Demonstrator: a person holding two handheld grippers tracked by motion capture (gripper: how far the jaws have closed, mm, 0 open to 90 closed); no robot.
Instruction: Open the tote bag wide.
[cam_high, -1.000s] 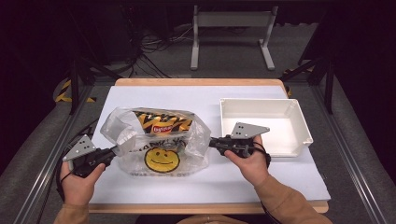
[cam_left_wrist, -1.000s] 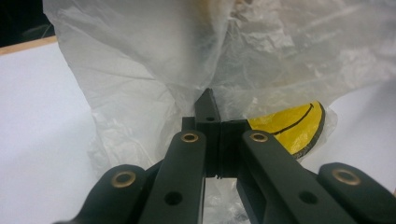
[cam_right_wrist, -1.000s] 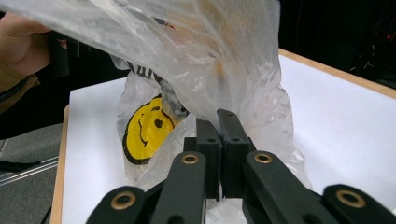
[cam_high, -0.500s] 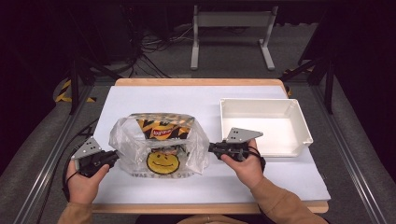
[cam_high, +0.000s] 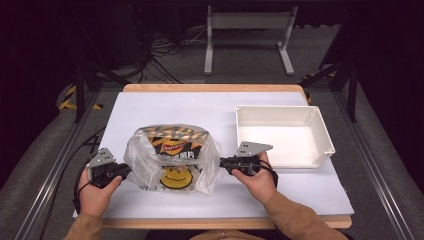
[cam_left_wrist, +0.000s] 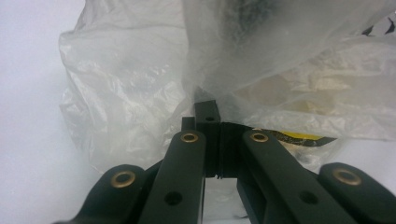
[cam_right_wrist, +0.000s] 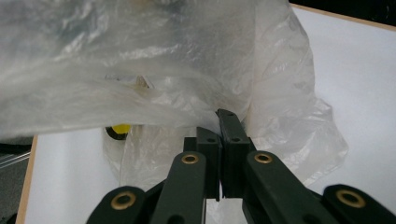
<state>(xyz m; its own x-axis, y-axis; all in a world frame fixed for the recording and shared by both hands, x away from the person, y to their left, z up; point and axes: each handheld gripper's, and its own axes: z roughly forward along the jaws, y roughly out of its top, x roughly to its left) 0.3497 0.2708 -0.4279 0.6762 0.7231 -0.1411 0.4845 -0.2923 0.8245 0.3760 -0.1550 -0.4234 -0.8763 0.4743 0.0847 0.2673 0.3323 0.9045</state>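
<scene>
High view: I am pinching the plastic bag (cam_high: 172, 160) between my left hand-held gripper (cam_high: 121, 171) and right hand-held gripper (cam_high: 224, 162), both clamped on film; I should be lifting evenly to avoid tearing.

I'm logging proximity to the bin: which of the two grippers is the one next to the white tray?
The right gripper, clamped on the plastic bag's tray-side edge, sits just beside the white tray; the left gripper holds the bag's far side.
</scene>
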